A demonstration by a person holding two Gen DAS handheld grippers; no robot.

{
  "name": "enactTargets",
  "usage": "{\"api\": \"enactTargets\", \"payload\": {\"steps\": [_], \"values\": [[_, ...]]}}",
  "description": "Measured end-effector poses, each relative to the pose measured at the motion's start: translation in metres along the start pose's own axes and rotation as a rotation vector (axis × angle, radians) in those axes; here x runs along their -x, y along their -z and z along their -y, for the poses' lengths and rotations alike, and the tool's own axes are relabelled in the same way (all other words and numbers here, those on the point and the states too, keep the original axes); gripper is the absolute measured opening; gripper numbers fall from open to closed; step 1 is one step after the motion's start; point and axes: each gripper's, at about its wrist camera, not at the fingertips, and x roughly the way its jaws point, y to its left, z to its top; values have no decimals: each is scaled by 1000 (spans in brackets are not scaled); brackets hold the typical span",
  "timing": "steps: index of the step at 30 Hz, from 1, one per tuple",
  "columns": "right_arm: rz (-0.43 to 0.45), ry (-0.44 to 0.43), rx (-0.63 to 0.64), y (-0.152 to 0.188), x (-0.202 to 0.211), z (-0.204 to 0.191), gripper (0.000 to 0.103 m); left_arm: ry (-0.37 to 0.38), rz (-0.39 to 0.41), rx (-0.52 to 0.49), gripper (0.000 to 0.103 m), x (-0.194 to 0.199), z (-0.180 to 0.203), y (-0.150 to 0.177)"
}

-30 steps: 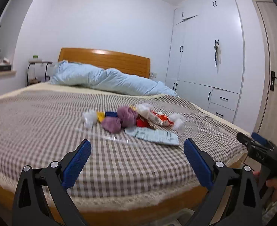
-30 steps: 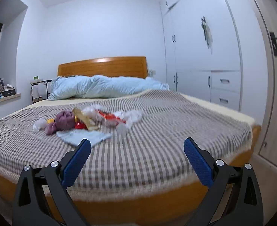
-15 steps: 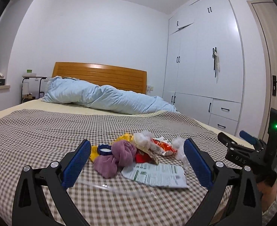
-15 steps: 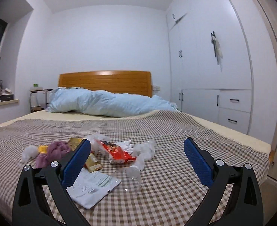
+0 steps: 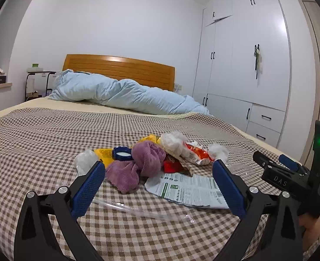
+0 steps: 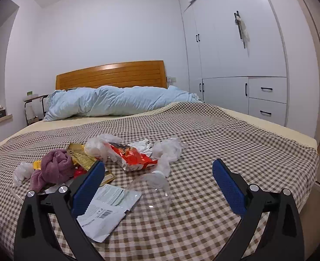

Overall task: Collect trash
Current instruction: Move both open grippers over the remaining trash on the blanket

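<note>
Both grippers hover over the checked bedspread [image 5: 40, 134] with nothing between their blue pads. The left gripper [image 5: 158, 188] has its jaws wide apart low in its frame, and the right gripper [image 6: 158, 188] is spread just as wide. The trash sits in a heap at mid-frame: a purple cloth [image 5: 138, 165], a red snack bag [image 6: 131, 155], a white printed wrapper [image 5: 192, 188], crumpled white tissue [image 6: 167, 150] and a clear plastic cup [image 6: 157, 182] lying on its side

A cloth [image 5: 138, 165] lies left of a wrapper [image 5: 198, 158], apparently touching; a flat packet [image 5: 192, 188] lies before both.
</note>
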Motion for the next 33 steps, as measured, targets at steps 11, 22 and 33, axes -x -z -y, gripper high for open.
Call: {"api": "enactTargets", "payload": {"steps": [11, 22, 33], "values": [[21, 8, 112, 6, 10, -21, 95, -23, -31, 85, 95, 3, -22, 3], [-23, -11, 110, 8, 3, -27, 95, -91, -36, 86, 96, 1, -31, 5], [-87, 49, 179, 10, -4, -42, 95, -120, -35, 101, 96, -3, -40, -1]]}}
